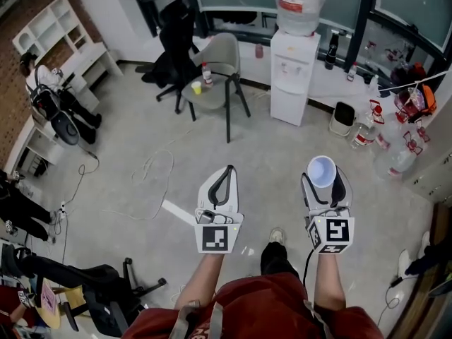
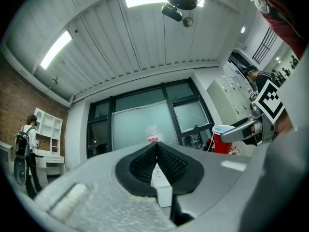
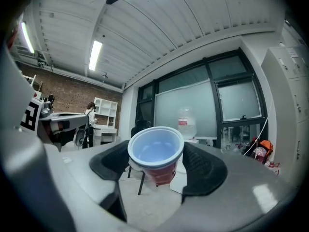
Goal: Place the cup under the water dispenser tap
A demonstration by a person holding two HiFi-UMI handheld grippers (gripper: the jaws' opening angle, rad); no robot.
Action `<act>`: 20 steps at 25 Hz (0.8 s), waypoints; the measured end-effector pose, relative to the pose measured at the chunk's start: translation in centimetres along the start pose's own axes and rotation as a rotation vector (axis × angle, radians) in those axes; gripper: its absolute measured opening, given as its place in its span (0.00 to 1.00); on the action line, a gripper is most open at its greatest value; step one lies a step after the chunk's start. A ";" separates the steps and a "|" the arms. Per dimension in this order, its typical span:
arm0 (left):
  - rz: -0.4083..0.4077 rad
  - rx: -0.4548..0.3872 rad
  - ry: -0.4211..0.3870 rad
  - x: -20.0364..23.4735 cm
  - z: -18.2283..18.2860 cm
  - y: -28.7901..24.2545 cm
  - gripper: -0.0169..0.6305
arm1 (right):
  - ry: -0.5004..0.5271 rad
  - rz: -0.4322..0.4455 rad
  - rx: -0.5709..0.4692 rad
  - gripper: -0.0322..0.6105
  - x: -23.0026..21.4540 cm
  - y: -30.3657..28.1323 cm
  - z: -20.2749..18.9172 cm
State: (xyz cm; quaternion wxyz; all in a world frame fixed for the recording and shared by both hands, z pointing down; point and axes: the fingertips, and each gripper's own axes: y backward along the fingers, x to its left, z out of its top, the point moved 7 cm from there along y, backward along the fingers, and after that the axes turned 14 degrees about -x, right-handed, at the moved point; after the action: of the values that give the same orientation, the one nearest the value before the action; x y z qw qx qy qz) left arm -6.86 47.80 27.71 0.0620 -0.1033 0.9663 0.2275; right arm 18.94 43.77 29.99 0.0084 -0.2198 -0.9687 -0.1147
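Note:
A red cup with a pale blue inside (image 1: 322, 171) stands upright between the jaws of my right gripper (image 1: 323, 183), whose pads press on its sides. In the right gripper view the cup (image 3: 157, 154) fills the gap of the right gripper (image 3: 157, 162). The white water dispenser (image 1: 292, 76), with a large bottle (image 1: 299, 6) on top, stands far ahead against the window wall, its taps (image 1: 286, 68) facing me. My left gripper (image 1: 224, 181) is shut and empty, its pads (image 2: 166, 162) meeting. The left gripper view shows the cup (image 2: 222, 139) off to the right.
A grey chair (image 1: 219, 76) with a bottle and a yellow cup on its seat stands left of the dispenser, a black office chair (image 1: 173, 48) behind it. A cable (image 1: 152, 179) lies on the floor. Bottles and bags (image 1: 399, 122) crowd the right wall; a small bin (image 1: 343, 119) stands beside the dispenser.

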 end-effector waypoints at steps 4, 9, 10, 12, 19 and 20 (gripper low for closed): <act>0.007 0.032 0.029 -0.4 -2.3 -4.3 0.02 | -0.008 0.003 0.014 0.58 -2.9 -3.6 -1.2; -0.014 0.038 -0.002 -1.4 -4.7 -10.2 0.02 | -0.027 0.004 0.032 0.58 -7.1 -7.9 -2.9; -0.014 0.046 -0.001 -1.6 -5.2 -11.2 0.02 | -0.031 0.002 0.035 0.58 -7.8 -8.6 -3.3; -0.015 0.054 0.005 -2.0 -6.2 -13.2 0.02 | -0.039 -0.001 0.039 0.58 -9.3 -10.1 -3.9; -0.019 0.052 -0.008 -3.1 -9.3 -19.3 0.02 | -0.057 0.006 0.049 0.58 -14.0 -14.8 -6.5; -0.017 0.051 -0.011 -3.0 -9.6 -19.9 0.02 | -0.058 0.009 0.050 0.58 -14.4 -15.4 -6.7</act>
State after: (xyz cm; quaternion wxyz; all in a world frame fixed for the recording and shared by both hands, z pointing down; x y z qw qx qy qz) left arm -0.10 26.52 28.25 0.0718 -0.1085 0.9706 0.2027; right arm 25.13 22.61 32.13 -0.0136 -0.2270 -0.9702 -0.0840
